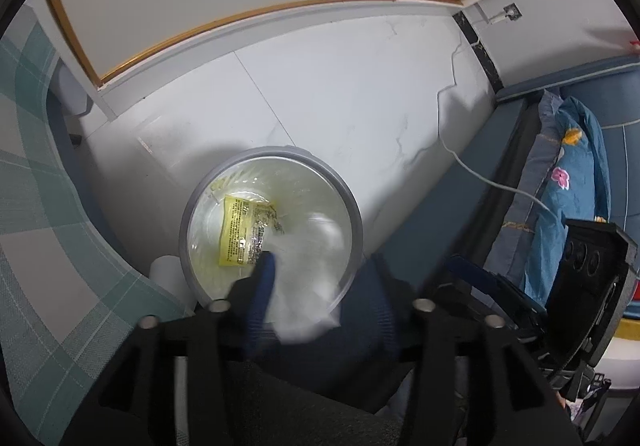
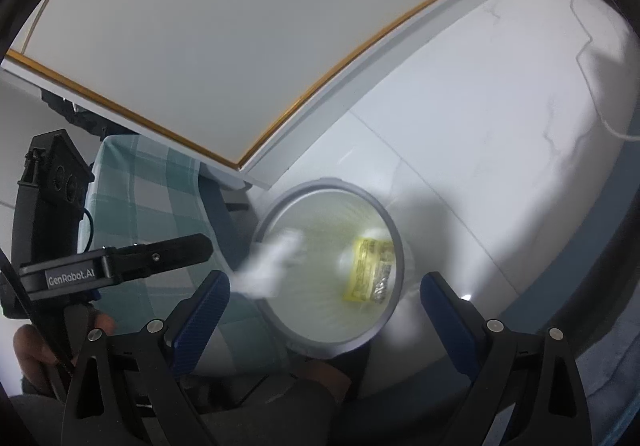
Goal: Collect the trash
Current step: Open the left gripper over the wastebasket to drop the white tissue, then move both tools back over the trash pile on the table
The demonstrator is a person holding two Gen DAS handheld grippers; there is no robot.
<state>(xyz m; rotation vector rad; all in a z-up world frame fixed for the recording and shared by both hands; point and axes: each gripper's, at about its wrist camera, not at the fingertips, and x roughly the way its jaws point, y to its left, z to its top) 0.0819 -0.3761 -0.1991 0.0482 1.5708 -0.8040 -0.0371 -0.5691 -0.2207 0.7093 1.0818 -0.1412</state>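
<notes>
A round grey-rimmed trash bin (image 1: 348, 202) with a clear liner stands on the white floor; it also shows in the right wrist view (image 2: 394, 230). A yellow wrapper (image 1: 240, 232) lies at its bottom, also seen in the right wrist view (image 2: 366, 272). My left gripper (image 1: 320, 278) hovers over the bin with a blurred white tissue (image 1: 312, 294) between its blue fingers (image 1: 262, 282); whether it still grips is unclear. In the right wrist view the white tissue (image 2: 272, 266) is blurred above the bin rim. My right gripper (image 2: 324, 310) is open and empty above the bin.
A bed with a green checked sheet (image 1: 36, 214) is left of the bin. A blue floral pillow (image 1: 568, 182) and a white cable (image 1: 480, 174) lie to the right. A white cabinet with a wood edge (image 1: 240, 18) stands behind.
</notes>
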